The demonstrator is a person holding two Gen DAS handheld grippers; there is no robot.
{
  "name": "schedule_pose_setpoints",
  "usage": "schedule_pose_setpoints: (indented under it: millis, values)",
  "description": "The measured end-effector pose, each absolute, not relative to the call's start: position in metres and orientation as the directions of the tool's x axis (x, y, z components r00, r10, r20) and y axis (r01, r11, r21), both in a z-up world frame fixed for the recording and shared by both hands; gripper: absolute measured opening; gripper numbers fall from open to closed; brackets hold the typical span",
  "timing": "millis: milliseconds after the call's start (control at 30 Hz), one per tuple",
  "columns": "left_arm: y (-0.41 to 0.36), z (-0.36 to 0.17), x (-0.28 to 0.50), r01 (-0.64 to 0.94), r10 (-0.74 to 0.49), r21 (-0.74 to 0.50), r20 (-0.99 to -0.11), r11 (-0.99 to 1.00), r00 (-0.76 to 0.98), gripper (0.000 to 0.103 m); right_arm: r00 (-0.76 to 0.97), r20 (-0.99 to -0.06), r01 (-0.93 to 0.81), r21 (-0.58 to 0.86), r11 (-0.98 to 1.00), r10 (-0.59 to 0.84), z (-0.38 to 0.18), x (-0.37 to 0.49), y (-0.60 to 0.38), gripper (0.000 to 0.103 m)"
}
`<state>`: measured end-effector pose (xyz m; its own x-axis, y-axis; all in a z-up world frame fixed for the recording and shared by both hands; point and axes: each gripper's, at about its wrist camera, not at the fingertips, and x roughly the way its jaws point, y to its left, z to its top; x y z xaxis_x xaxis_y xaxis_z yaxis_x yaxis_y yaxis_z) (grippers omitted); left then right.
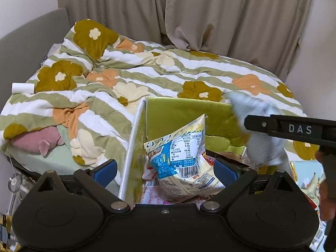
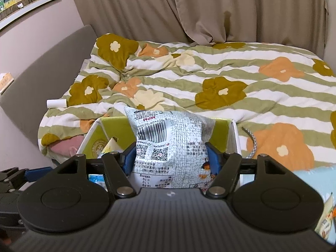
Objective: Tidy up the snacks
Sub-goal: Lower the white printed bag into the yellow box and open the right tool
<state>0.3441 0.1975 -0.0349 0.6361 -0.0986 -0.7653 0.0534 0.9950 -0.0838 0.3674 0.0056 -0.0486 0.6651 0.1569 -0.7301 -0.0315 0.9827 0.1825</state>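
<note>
Box: a white cardboard box with a lime-green lining (image 1: pixel 184 113) stands at the near edge of the bed, with snack packets piled inside it.
Packet in the box: a cream and blue crinkly snack packet with a barcode (image 1: pixel 180 153) stands tilted among the others, its top corner pointing up toward the green back wall.
Left claw: the left claw (image 1: pixel 166 171) hangs low over the box with its blue pads spread wide; the left pad is outside the white box wall, the right pad is inside, and neither presses on anything.
Right claw: the right claw (image 2: pixel 170 159) has a white and grey snack packet with QR codes and a barcode (image 2: pixel 168 138) between its blue pads, above the box (image 2: pixel 220 126); the pads sit right at the packet's sides, but whether they are squeezing it I cannot tell.
Bed: a rumpled quilt of green and white stripes with large flowers (image 2: pixel 231 79) covers it, and a small white roll (image 2: pixel 56 103) lies near its left edge.
</note>
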Motion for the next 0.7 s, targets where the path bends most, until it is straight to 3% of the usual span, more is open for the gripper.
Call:
schedule_pose_setpoints:
  millis: [67,233,700]
  values:
    - [0.198,-0.037,0.342,0.052,-0.101,-0.088,-0.766,0.995,0.634,0.100,0.668,-0.725,-0.027,0.201,0.979,0.167,-0.052,0.369,0.004,0.103]
    - [0.199,-0.041,0.335,0.048,-0.107,-0.098,-0.772,0.994,0.626,0.100,0.675,-0.711,-0.006,0.261,0.965,0.196,-0.059,0.362,-0.004,0.103]
    - [0.198,-0.025,0.318,0.075,-0.133,-0.112,-0.736,0.991,0.663,0.100,0.720,-0.675,0.010,0.242,0.970,0.161,-0.039,0.331,-0.011,0.103]
